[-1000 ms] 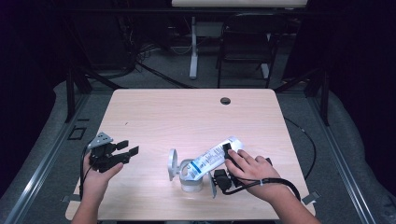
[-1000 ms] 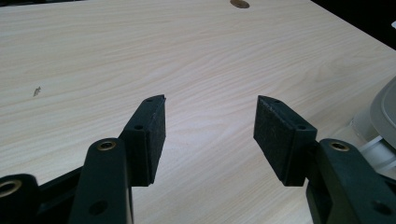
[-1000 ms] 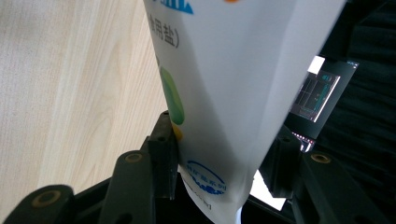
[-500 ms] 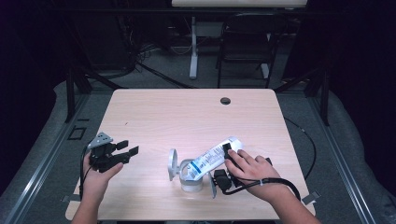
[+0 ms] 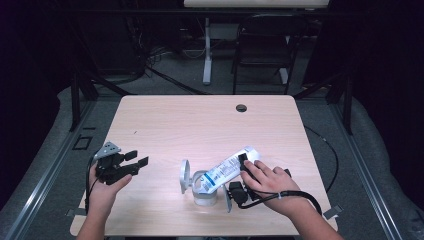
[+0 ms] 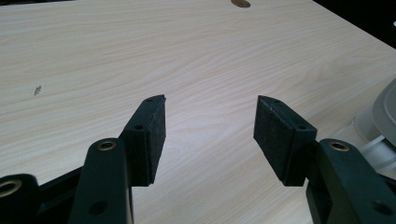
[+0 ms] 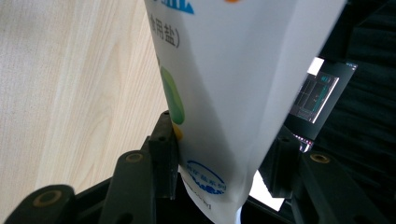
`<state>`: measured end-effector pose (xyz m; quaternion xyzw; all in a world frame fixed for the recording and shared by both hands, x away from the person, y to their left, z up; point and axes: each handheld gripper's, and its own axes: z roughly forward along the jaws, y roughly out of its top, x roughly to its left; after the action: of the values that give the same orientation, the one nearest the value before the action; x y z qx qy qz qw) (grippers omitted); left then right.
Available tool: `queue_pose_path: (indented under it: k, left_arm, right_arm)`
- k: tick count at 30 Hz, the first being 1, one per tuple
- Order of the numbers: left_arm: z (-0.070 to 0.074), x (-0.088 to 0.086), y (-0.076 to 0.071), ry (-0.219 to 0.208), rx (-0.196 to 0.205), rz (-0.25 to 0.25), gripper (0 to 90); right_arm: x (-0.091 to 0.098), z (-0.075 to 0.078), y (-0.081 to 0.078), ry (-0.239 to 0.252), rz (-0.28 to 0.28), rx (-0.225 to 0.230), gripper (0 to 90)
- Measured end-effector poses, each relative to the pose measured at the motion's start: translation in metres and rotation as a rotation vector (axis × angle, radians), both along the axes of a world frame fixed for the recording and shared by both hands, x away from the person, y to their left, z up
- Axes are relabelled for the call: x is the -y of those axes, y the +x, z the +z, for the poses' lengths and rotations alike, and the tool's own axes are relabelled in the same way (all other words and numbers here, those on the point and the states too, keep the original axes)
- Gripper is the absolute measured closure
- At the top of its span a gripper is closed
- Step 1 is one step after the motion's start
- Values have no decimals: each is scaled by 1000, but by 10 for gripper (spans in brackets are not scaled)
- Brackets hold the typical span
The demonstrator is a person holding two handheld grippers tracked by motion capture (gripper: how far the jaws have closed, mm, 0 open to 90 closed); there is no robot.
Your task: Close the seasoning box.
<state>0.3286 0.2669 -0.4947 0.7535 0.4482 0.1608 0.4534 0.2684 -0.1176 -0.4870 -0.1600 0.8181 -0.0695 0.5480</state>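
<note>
A white bag (image 5: 225, 171) with blue print lies tilted, its lower end over a small round grey container (image 5: 205, 196) near the table's front. The container's round lid (image 5: 184, 176) stands open at its left. My right gripper (image 5: 239, 175) is shut on the bag's upper part, with a hand over it. In the right gripper view the bag (image 7: 233, 70) rises between the jaws of the right gripper (image 7: 223, 130); the left pad presses on it and the right pad is hidden behind it. My left gripper (image 5: 137, 158) is held at the table's left, open and empty (image 6: 210, 107). The container's edge (image 6: 380, 116) shows to its right.
The light wooden table (image 5: 200, 125) has a dark round hole (image 5: 241, 107) near its far edge and a small dark mark (image 6: 38, 89) at the left. Behind the table stand a chair (image 5: 260, 55) and a white stand (image 5: 206, 55) on a dark floor.
</note>
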Motion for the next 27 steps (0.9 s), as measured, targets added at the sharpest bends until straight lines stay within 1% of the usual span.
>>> queue_pose_path:
  k: [12,15,16,17,18,21,25,26,27]
  left_arm:
    - [0,0,0,-2,3,1,441]
    - [0,0,0,-3,2,2,441]
    - [1,-1,0,1,-3,-1,441]
    - [0,0,0,-3,3,3,442]
    - [1,-1,0,2,-3,-2,442]
    - [0,-1,0,-1,1,1,441]
    - [1,-1,0,-1,5,1,442]
    - [1,-1,0,-3,6,0,441]
    - [1,-1,0,-3,6,0,441]
  right_arm:
    - [0,0,0,0,8,1,551]
    - [0,0,0,-8,6,8,552]
    - [-1,1,-1,-19,0,10,552]
    - [0,0,0,-8,6,7,552]
    - [0,0,0,-2,9,1,552]
    - [0,0,0,-8,6,5,552]
    - [0,0,1,-4,12,1,553]
    - [0,0,0,-12,12,9,553]
    - [0,0,1,1,22,0,553]
